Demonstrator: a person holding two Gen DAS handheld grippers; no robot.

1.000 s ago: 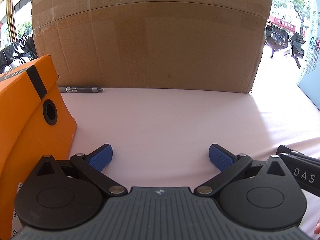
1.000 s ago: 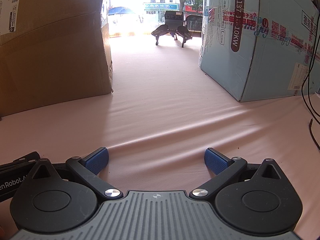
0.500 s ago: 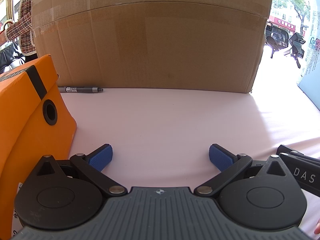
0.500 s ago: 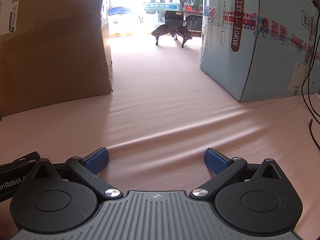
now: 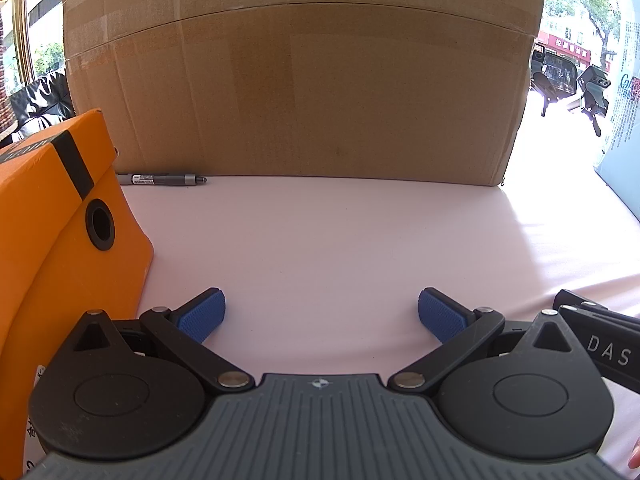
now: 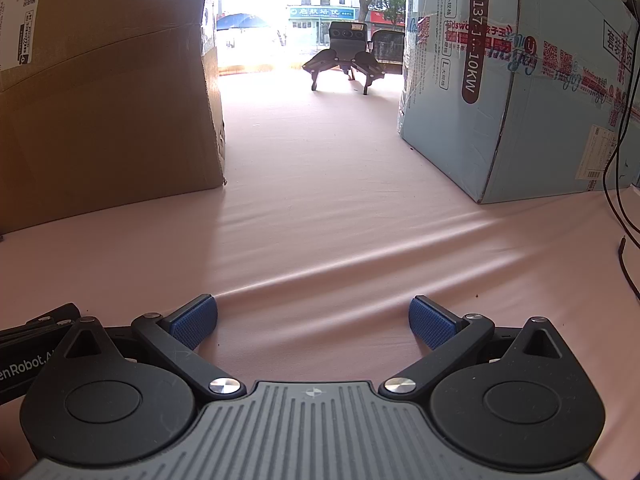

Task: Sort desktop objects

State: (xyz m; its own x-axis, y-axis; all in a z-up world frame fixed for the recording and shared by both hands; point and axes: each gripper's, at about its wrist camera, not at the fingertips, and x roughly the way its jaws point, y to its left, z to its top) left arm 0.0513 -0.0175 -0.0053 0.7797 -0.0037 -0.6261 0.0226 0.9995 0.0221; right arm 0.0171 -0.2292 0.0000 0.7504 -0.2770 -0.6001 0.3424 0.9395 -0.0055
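**Both grippers spread wide, pen lying at the foot of the brown carton**

I have the left gripper (image 5: 321,312) low over the pink tablecloth (image 5: 340,240), its blue pads (image 5: 202,314) far apart with nothing between them. The pen (image 5: 161,179) is slim and grey, with a lighter label band and a metal-coloured section toward its tip. It lies flat at the far left, right against the base of the brown carton (image 5: 304,92) and just beyond the orange box (image 5: 60,216), which hides its left end. Its long axis runs left to right, parallel to the carton's face, with the tip pointing right.

My right gripper (image 6: 313,322) is equally wide and empty over the wrinkled cloth. Its view shows no pen or orange box; instead I see the carton's right corner, a pale blue carton (image 6: 512,92) on the right, a spare gripper (image 6: 344,60) standing far between them, and black cables (image 6: 620,200) at the right edge.
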